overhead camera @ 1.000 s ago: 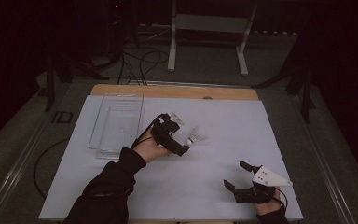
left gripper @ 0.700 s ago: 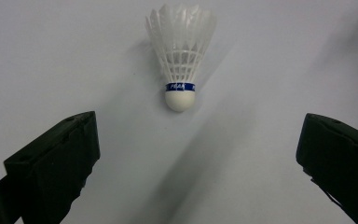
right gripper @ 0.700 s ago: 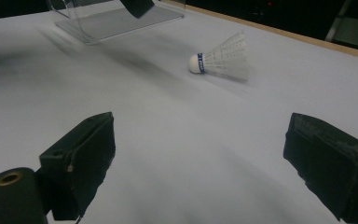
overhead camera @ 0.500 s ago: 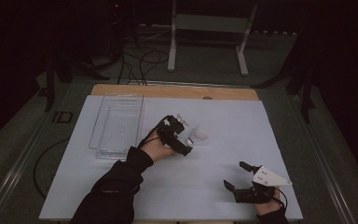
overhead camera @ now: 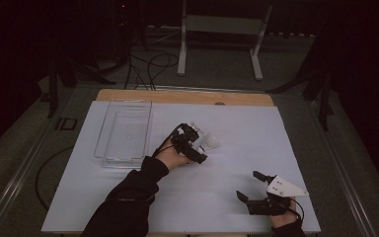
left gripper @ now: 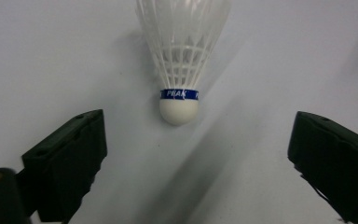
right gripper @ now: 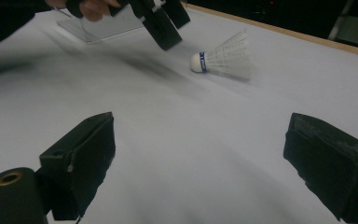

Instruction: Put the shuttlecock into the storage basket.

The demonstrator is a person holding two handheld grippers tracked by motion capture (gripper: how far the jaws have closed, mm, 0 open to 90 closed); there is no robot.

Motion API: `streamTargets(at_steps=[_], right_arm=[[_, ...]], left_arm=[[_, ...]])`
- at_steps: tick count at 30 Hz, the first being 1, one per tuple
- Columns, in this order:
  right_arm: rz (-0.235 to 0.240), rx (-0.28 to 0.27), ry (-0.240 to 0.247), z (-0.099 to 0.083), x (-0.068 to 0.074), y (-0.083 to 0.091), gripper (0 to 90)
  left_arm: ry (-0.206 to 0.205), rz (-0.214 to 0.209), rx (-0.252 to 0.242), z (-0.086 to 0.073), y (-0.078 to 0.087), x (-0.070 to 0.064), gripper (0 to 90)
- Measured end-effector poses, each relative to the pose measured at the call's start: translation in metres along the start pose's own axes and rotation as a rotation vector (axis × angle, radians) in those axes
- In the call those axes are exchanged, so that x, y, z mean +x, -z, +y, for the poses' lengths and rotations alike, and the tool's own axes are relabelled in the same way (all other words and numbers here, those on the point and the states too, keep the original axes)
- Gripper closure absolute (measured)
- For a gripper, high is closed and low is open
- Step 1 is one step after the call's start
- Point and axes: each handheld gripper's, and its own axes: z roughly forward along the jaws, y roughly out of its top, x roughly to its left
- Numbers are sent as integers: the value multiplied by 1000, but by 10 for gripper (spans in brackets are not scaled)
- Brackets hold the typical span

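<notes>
We hold our left gripper [left gripper: 191, 154] with jaws wide apart, a white shuttlecock [left gripper: 182, 70] lying just beyond its fingers [left gripper: 67, 158] (cork toward us). Our right gripper [right gripper: 200, 163] rests well apart, jaws spread too.

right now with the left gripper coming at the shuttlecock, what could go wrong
1. The shuttlecock lies loose on its side on the white table cover; a jaw of the open left gripper brushing its round cork could roll it away.
2. Closing further along, on the feather skirt instead of the cork, might crush the feathers.

Dark lab: white-covered table [overhead camera: 128, 197], floor cables [overhead camera: 148, 61], metal stand [overhead camera: 222, 29].
</notes>
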Motion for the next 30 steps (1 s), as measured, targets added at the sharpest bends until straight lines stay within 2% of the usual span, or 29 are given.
streamTargets(at_steps=[5,6,11,17,19,23,24,30], right_arm=[[2,0,-2,0,0,0,90],[6,2,-5,0,0,0,90],[6,-1,-2,0,0,0,91],[12,4,-9,-1,0,-1,90],[11,4,-7,-1,0,0,90],[14,7,-8,-1,0,-1,91],[13,8,-7,-1,0,-1,90],[17,8,-17,-1,-1,-1,91]], left_arm=[[11,3,2,0,-8,1,96],[10,-3,3,0,-11,2,134],[-13,-4,7,1,-15,3,186],[10,9,20,3,-22,9,230],[12,1,28,3,-26,9,281],[5,14,39,3,-31,9,341],[17,24,41,3,-34,10,376],[11,31,29,7,-35,11,503]])
